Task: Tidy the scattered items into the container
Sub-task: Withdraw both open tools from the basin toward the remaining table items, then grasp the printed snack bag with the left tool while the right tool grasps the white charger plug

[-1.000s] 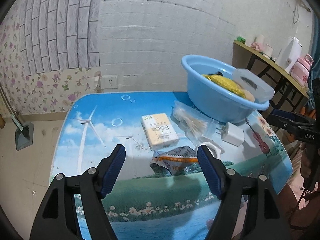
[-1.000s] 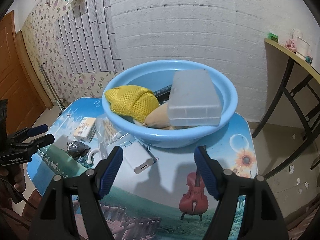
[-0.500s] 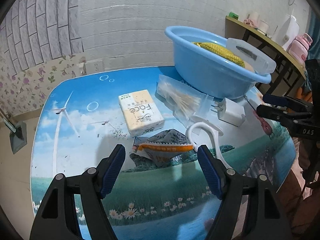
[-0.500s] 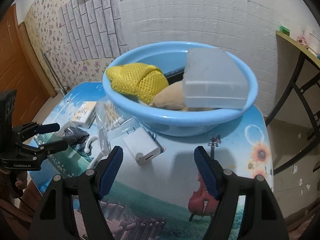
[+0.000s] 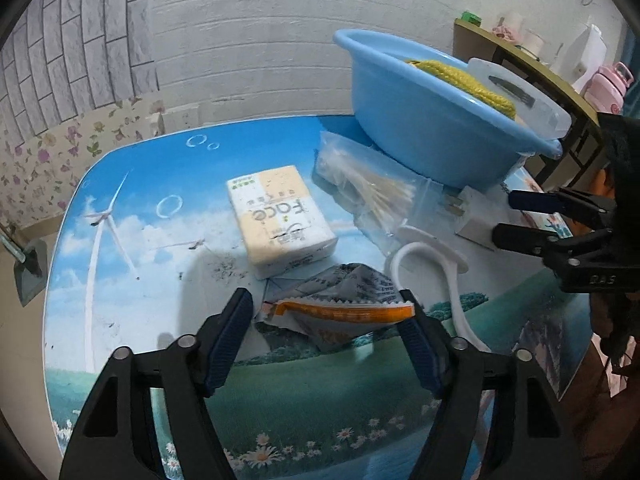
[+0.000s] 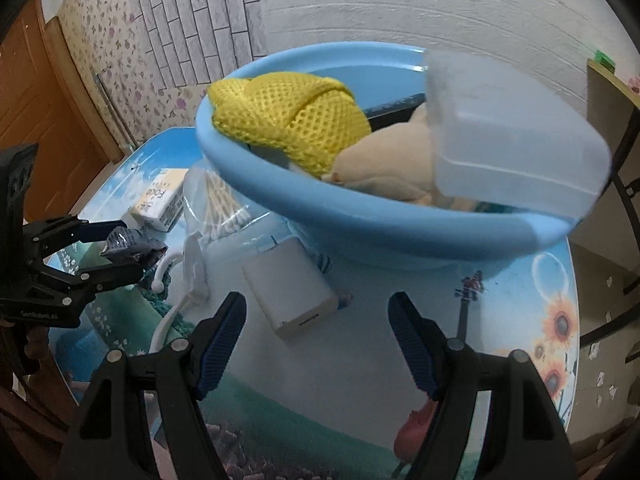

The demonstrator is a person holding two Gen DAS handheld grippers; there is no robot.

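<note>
My left gripper (image 5: 326,320) hangs low over the picture-printed table (image 5: 140,240), its jaws closing around a crumpled wrapper with an orange edge (image 5: 340,312); the pads are not clearly pressing it. Just past it lie a tissue pack (image 5: 280,220), a bag of cotton swabs (image 5: 372,192) and a white plastic hook (image 5: 424,256). My right gripper (image 6: 316,320) stands open above a white charger (image 6: 288,292) beside the blue basin (image 6: 360,232). The basin holds a yellow mesh cloth (image 6: 288,120), a beige item (image 6: 384,168) and a translucent box (image 6: 512,140).
A wooden side shelf (image 5: 540,64) with a pink bottle (image 5: 608,84) stands right of the table. A dustpan (image 5: 28,272) leans on the floor at the left. A wooden door (image 6: 24,100) is at the far left. The basin sits near the table's back edge.
Both grippers have come down closer to the table. The left one now has the wrapper between its fingers, which have narrowed a little. The right one has neared the charger.
</note>
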